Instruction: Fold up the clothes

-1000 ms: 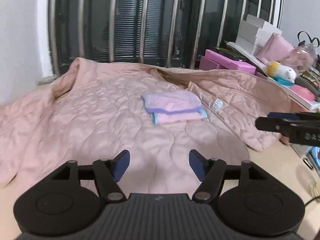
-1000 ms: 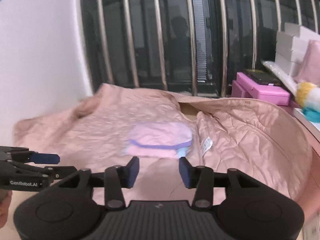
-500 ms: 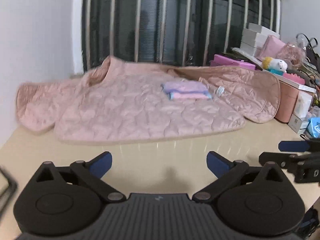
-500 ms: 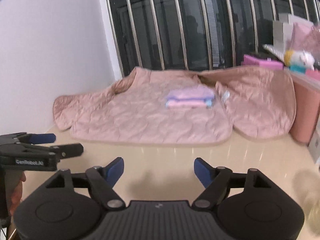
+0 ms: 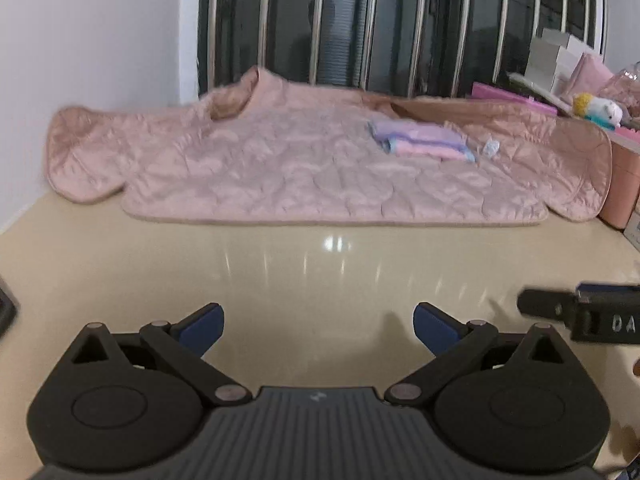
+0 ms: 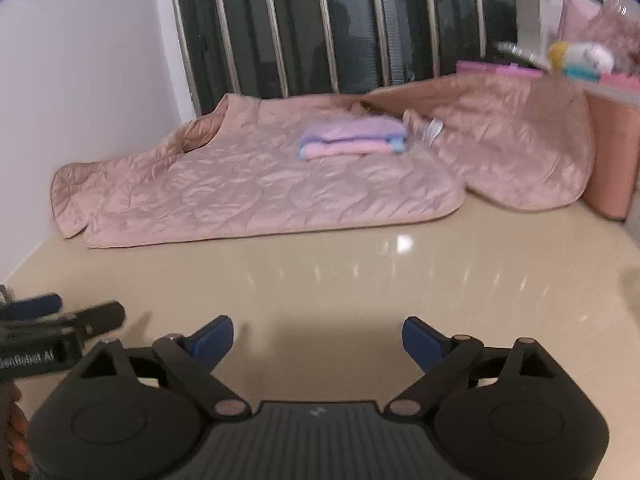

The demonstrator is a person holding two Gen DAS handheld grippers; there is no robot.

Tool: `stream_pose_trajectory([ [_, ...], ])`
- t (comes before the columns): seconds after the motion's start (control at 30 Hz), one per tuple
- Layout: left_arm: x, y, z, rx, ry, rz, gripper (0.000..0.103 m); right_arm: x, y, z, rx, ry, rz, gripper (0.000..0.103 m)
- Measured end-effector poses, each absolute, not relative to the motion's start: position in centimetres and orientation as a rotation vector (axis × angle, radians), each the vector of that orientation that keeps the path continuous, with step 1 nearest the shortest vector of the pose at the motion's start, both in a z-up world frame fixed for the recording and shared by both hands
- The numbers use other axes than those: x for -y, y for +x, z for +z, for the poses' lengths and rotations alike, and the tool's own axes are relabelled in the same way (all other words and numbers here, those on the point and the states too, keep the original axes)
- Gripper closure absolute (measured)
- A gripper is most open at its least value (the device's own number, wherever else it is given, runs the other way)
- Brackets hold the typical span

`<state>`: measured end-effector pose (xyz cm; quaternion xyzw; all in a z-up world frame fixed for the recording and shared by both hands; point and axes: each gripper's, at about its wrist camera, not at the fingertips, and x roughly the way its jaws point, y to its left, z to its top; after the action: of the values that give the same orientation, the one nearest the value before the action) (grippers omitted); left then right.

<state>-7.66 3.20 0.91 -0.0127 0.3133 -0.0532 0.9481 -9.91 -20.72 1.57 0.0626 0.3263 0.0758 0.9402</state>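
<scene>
left gripper [image 5: 316,330]: spread wide, nothing between the blue pads, low over bare tabletop [image 5: 320,264]
right gripper [image 6: 318,340]: jaws opening, nothing between them, low over the same bare stretch, beside the left one
spacing: side by side and apart, probably so each can take one end of a garment
jacket [image 5: 304,164]: pink, quilted, spread flat at the back of the tabletop against the window bars [image 5: 400,28]; one sleeve out to the left, right side draped up against a pink box [image 6: 612,160]
why flat: likely laid out as the next piece to fold, hem edge nearest the grippers
folded pile [image 5: 420,142]: small lilac, pink and blue clothes stacked on top of the jacket, right of middle; looks finished and parked there
snag: pile sits on the jacket, so probably needs moving off first
clutter: plush toy [image 6: 580,58] and boxes at far right, clear of the work
</scene>
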Motion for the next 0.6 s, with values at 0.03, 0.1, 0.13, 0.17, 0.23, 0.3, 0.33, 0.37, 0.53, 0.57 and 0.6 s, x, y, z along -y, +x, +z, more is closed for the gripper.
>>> stream_pose_trajectory([
  [0.03,-3.2,-7.4,0.6,-0.65,-0.024,-0.116,0.0,20.5,-9.6,1.5,-0.662,0.125,0.148,0.011],
  [0.1,-3.0,-7.3,0.4,-0.636,0.003,-0.105,0.0,20.2,-9.1,1.3,-0.658,0.109,0.13,0.011],
  [0.13,-3.0,-7.1,0.4,-0.634,0.001,-0.098,0.0,20.0,-8.8,1.2,-0.657,0.097,0.126,0.011],
  [0.17,-3.0,-6.9,0.3,-0.633,-0.002,-0.091,0.0,19.8,-8.5,1.1,-0.656,0.087,0.122,0.01],
  [0.23,-3.0,-6.4,0.2,-0.632,-0.003,-0.077,0.0,19.7,-8.1,0.9,-0.65,0.079,0.107,0.005],
  [0.3,-2.6,-6.0,0.2,-0.646,0.034,-0.07,0.001,19.6,-7.6,0.8,-0.656,0.071,0.084,0.002],
  [0.33,-2.5,-5.9,0.2,-0.648,0.039,-0.077,0.001,19.6,-7.3,0.7,-0.658,0.068,0.07,0.0],
  [0.37,-2.5,-5.9,0.2,-0.649,0.037,-0.079,0.001,19.5,-7.1,0.7,-0.661,0.064,0.056,0.0],
  [0.53,-2.6,-5.8,0.2,-0.652,0.032,-0.084,0.001,18.8,-6.4,0.5,-0.683,0.003,0.049,0.0],
  [0.57,-2.6,-5.8,0.2,-0.652,0.032,-0.084,0.001,18.9,-6.5,0.5,-0.681,0.004,0.05,0.0],
  [0.6,-2.6,-5.8,0.2,-0.652,0.033,-0.084,0.001,18.9,-6.5,0.4,-0.68,0.004,0.05,0.0],
])
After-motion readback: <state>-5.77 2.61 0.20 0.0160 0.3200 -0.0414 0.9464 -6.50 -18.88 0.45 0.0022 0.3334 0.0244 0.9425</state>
